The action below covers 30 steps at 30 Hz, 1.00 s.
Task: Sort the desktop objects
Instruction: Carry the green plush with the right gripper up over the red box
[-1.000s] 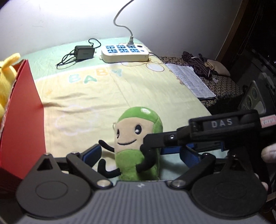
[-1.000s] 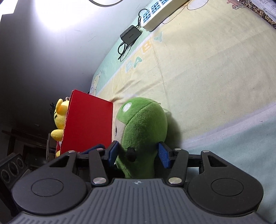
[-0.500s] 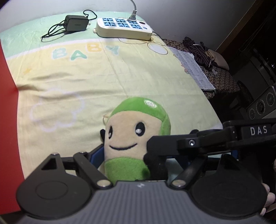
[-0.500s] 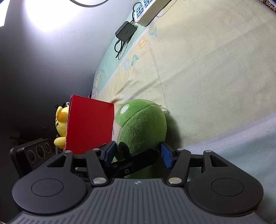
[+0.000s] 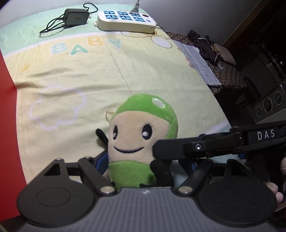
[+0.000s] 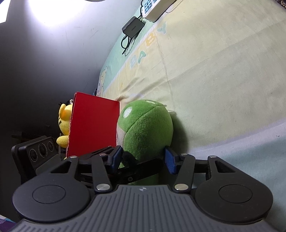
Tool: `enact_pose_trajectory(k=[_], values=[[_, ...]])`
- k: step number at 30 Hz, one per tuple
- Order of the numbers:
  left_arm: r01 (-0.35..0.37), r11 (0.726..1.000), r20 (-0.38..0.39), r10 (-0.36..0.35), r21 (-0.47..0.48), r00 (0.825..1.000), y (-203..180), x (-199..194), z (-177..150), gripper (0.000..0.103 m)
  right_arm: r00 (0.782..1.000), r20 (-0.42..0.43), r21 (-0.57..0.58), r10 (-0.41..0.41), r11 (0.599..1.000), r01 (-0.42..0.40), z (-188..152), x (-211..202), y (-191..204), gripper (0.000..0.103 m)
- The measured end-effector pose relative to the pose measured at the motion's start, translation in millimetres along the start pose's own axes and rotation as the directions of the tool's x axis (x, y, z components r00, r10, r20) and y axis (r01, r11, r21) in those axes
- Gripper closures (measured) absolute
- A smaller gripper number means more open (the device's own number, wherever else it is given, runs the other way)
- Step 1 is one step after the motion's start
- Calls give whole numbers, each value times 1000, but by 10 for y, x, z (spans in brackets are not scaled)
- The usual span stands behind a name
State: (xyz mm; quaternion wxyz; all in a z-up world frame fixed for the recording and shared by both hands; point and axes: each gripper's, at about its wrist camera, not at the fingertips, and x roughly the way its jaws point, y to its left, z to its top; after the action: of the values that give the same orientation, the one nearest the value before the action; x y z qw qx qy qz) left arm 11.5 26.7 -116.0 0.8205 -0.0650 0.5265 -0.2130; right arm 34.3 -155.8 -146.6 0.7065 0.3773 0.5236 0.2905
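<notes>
A green plush toy point(image 5: 141, 128) with a beige smiling face stands on the pale yellow "BABY" cloth point(image 5: 71, 75). My right gripper point(image 6: 143, 158) is shut on it, blue pads pressing both sides of its body point(image 6: 146, 128). In the left wrist view one black right finger point(image 5: 196, 148) reaches across from the right in front of the toy. My left gripper point(image 5: 146, 164) is open, with its fingers on either side of the toy's lower body. The left blue pad point(image 5: 101, 160) is close against the toy; the other pad is mostly hidden.
A red box wall point(image 5: 7, 125) stands at the left, close beside the toy point(image 6: 93, 125), with a yellow plush point(image 6: 64, 117) behind it. A white power strip point(image 5: 125, 21) and black charger point(image 5: 76, 17) lie at the back. Papers point(image 5: 198, 64) and dark fabric point(image 5: 203, 44) lie right.
The left gripper has come closer to the green toy, which now fills more of its view between the fingers. The right gripper keeps its hold on the toy.
</notes>
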Motion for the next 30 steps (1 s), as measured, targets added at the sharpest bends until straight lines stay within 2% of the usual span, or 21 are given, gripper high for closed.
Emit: enact_pose_trajectory(k=[14,25,30], values=[[18,999,7,-19,49,1000,-182,-162,-192,22,999,10,-77,-49,996,50,-254,-185,182,50],[1,995,42,-5,96,999,-274,-459,-468,22,999,24,-132,-40,990,43,-541,-231,403,50],[16,993,58,-23,115,998,-207,-677,-583,22,999,32,-161,-34,986,39,-691,-206,578,50]])
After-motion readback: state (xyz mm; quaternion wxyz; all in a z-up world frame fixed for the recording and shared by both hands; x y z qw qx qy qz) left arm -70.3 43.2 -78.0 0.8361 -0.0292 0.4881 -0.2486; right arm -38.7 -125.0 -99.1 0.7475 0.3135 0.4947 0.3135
